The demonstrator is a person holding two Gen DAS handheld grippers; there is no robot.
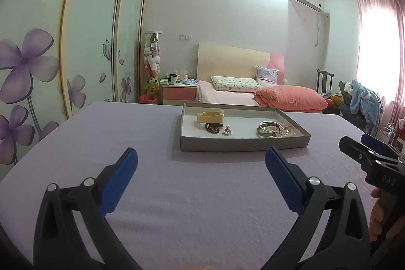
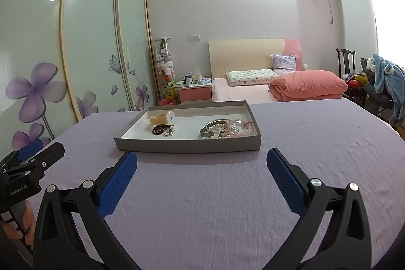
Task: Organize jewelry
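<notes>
1. A shallow grey cardboard tray (image 1: 244,143) with a white floor sits on a lilac tablecloth (image 1: 177,194). Its long axis runs left to right across both views, the long front wall facing the cameras.
2. At the tray's left end a cream-yellow wristwatch (image 2: 163,119) stands on its edge, its white dial facing right in the right wrist view.
3. Just in front of the watch lie a dark beaded bracelet (image 1: 212,128) and a small cluster of pearls (image 1: 227,130), possibly earrings; too small to tell.
4. At the right end a silver bangle (image 1: 265,130) lies tangled with pearl strands (image 2: 227,129) and pink beads.
5. The left gripper (image 1: 201,165) hangs above the cloth short of the tray, blue fingers spread wide, holding nothing.
6. The right gripper (image 2: 201,165) does likewise, fingers equally wide.
</notes>
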